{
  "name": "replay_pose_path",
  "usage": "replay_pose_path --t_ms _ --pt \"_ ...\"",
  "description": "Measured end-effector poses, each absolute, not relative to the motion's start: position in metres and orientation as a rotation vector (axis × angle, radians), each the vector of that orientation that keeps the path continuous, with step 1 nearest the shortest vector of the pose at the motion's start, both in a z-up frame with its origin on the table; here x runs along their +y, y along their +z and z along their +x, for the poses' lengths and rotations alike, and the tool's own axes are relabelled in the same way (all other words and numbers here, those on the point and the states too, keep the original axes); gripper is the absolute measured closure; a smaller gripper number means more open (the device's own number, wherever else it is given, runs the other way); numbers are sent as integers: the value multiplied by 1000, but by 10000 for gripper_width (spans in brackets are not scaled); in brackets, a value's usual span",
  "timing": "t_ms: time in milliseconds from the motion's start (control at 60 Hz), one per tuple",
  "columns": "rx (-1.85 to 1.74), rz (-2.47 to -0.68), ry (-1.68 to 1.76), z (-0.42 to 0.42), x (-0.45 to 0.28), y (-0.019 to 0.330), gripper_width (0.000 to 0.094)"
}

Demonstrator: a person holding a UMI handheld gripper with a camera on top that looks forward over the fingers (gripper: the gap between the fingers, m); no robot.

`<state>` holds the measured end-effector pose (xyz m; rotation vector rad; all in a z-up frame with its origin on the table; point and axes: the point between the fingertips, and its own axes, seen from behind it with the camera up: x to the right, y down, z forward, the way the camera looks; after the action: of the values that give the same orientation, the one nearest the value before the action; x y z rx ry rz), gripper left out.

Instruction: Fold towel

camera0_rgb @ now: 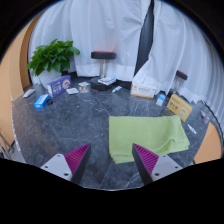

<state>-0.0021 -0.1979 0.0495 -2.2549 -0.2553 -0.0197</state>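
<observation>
Towel first: it is light green and lies flat on the dark table, just ahead of the right finger of the hand-held gripper. Its near edge comes close to that finger, but I do not think they touch. One side looks a bit bumpy, so it may already be folded over once, though that is hard to tell from here.

The hand-held gripper is wide open and holds nothing. Its two pink pads point forward with bare table between them. It hangs a little above the table, likely so the person can pick which corner of the towel to grab.

Farther back there are small things spread about: a blue box off to the left, some small packs in the middle, and a yellow box on the right past the towel. They sit away from the towel, which leaves room to fold.

At the very back stands a green plant, a stool, and white curtains.
</observation>
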Motion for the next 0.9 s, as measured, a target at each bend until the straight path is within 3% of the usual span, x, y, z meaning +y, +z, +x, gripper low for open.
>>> replay_pose_path --t_ms 133,200,250,300,383,433,600,817,900 --pt "-298 -2297 0 19 -138 6 100" --pt "-314 -2317 10 22 -122 -9 158" --pt "-344 -2305 -34 29 -112 -13 283" --pt "-406 -2272 -92 28 -105 -13 522" --pt "-457 -2233 -163 29 -97 -15 793" --pt "-442 -2227 -177 32 -93 -12 878" --pt "-342 -2295 46 -14 -106 8 897" --pt "-134 -2162 541 -66 -109 145 897" --pt "-48 -2132 598 -39 -96 165 897"
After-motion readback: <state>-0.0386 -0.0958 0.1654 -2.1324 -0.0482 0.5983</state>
